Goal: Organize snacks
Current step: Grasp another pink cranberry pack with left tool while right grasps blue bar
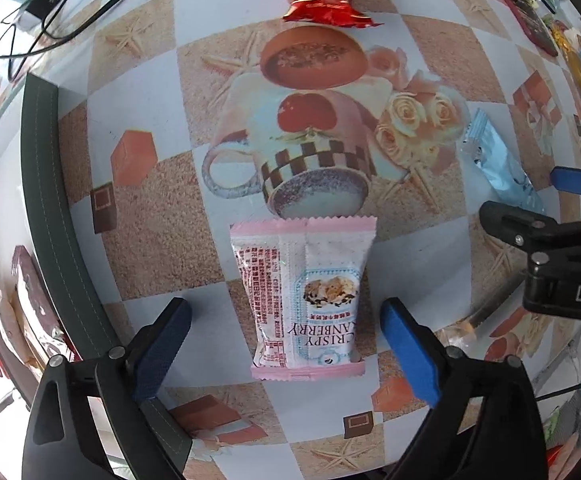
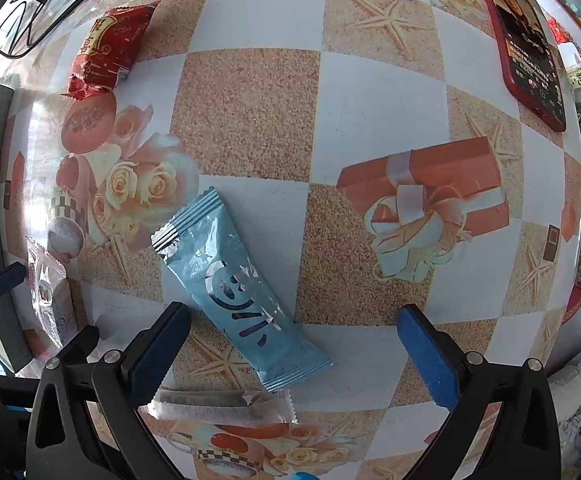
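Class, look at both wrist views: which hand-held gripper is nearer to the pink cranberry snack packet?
Left. The left hand-held gripper is open with the pink cranberry snack packet lying between its fingers. The right hand-held gripper is open over the blue snack packet, off to the side.

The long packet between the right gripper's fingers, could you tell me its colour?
Light blue with silver markings; the long packet shows best in the right wrist view.

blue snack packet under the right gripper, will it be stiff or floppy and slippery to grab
The blue snack packet looks thin and flat, so probably light and somewhat floppy at its crimped ends. Its glossy foil shows glare, so it may slide on the smooth tablecloth if pushed. It lies diagonally between the open right hand-held gripper fingers.
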### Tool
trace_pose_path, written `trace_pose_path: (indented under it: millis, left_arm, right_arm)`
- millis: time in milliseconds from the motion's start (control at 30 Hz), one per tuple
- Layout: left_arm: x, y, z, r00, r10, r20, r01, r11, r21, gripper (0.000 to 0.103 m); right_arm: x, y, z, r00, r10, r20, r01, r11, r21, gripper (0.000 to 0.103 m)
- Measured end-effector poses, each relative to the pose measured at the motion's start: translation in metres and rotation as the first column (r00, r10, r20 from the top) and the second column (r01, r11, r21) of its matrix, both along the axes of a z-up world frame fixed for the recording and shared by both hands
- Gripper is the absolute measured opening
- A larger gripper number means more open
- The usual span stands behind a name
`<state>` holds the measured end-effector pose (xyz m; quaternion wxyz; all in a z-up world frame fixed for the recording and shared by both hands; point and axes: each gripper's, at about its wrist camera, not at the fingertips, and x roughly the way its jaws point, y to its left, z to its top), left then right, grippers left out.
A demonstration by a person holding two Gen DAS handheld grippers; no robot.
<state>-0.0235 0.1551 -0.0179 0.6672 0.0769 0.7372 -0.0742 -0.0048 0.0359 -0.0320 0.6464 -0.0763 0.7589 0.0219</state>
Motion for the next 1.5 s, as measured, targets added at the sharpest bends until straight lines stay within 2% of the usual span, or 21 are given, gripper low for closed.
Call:
trace_pose_path:
  millis: [267, 400, 467, 633, 967, 1500]
  left_arm:
    - [-0.007, -0.001, 0.003, 1.0, 0.003, -0.004, -0.003, 1.0, -0.002, 0.101]
    - [0.0, -0.001, -0.007, 1.0, 0.004, -0.013, -0.004, 1.0, -0.003, 0.102]
    - [0.002, 0.001, -0.007, 1.0, 0.021, -0.02, -0.021, 1.0, 0.002, 0.102]
    - [0.001, 0.015, 0.006, 0.996, 0.083, 0.026, -0.082, 0.996, -0.02, 0.102]
    - [0.003, 0.001, -0.01, 1.0, 0.013, 0.001, -0.013, 1.0, 0.013, 0.102]
    - [0.0, -0.001, -0.006, 1.0, 0.009, 0.011, -0.009, 1.0, -0.004, 0.103]
  right_arm:
    - [0.001, -0.004, 0.005, 1.0, -0.004, -0.001, 0.004, 1.0, 0.003, 0.103]
    - [0.0, -0.004, 0.006, 1.0, -0.009, -0.002, 0.009, 1.0, 0.004, 0.103]
    - [0.001, -0.004, 0.006, 1.0, -0.008, -0.002, 0.008, 1.0, 0.005, 0.103]
    - [0.001, -0.007, 0.01, 1.0, -0.004, -0.004, 0.004, 1.0, 0.006, 0.103]
    - [0.001, -0.004, 0.011, 1.0, 0.009, 0.004, -0.009, 1.0, 0.011, 0.103]
    - [0.001, -0.005, 0.012, 1.0, 0.006, 0.0, -0.006, 1.0, 0.014, 0.103]
